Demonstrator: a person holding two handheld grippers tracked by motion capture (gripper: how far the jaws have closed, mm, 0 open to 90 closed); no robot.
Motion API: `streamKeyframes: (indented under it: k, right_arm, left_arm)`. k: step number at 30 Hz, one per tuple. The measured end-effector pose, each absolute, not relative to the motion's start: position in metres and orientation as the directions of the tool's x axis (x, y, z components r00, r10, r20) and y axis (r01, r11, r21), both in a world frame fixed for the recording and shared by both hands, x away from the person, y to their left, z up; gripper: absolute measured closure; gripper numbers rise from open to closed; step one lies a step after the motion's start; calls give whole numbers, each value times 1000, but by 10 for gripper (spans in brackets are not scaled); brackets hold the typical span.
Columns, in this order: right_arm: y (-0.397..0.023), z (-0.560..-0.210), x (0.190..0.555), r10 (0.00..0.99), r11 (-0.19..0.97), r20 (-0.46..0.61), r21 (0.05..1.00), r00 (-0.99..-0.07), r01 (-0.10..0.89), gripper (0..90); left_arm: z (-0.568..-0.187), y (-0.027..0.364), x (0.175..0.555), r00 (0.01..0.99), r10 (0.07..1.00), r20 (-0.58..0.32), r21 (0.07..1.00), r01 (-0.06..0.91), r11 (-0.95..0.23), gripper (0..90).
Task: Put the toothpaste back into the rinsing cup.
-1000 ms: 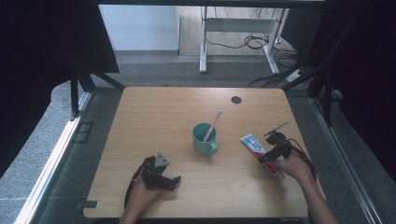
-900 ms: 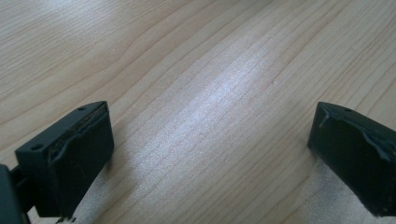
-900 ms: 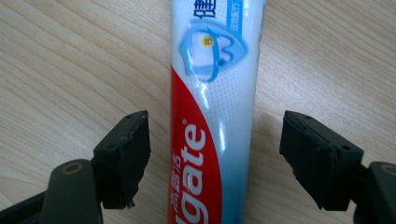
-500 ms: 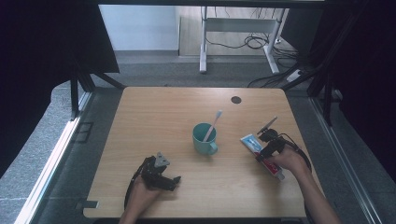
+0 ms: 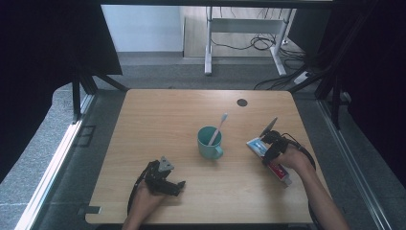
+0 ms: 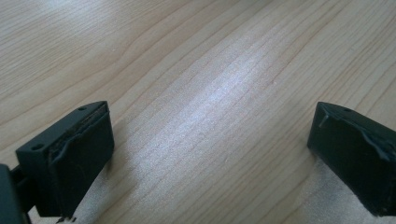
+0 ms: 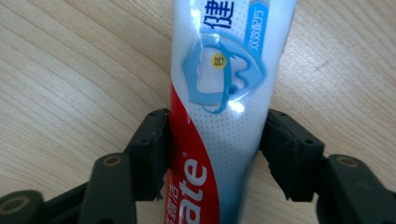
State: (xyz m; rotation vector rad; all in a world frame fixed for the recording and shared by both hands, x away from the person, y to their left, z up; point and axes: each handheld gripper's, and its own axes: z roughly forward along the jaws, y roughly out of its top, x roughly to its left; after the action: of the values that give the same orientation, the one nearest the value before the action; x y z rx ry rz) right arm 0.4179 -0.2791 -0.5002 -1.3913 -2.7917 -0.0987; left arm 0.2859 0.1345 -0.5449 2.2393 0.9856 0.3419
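Black jaws of the right gripper [image 7: 217, 154] are closing around a toothpaste tube [image 7: 219, 112] lying on the wooden table [image 5: 158, 120] beside the teal cup [image 5: 209, 142] — pads touching; a firm squeeze, then lifting, seems next — left gripper [image 5: 168, 184] resting open-jawed, empty.

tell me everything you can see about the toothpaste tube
The toothpaste tube is a white plastic tube with a red band, a blue tooth graphic and printed lettering. It lies flat on the wooden table, right of the teal cup. The right gripper straddles it, and its jaws have just been closing. The left jaw touches the tube's edge; the right jaw sits at its other edge, contact unclear. In the high view, a hand covers its near part.
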Motion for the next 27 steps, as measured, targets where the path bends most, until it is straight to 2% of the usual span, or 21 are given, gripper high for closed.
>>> streamKeyframes:
  k: [9,13,15,17,27]
  right_arm:
    - [-276,-500,422,796,604,48,8,-603,797,501]
    - [-276,-498,422,796,604,40,0,-604,797,566]
    - [-275,-494,421,790,612,30,18,-612,790,656]
    - [-276,-491,419,790,612,17,37,-613,790,684]
    - [-283,-488,415,799,600,1,73,-602,797,723]
  left_arm:
    - [-545,134,286,682,731,-25,662,559,-499,3]
    - [-545,134,286,681,732,-25,662,559,-498,3]
    - [-545,134,286,681,732,-25,662,560,-498,3]
    - [-545,134,286,681,731,-25,662,559,-498,3]
    - [-545,134,286,681,731,-25,662,559,-498,3]
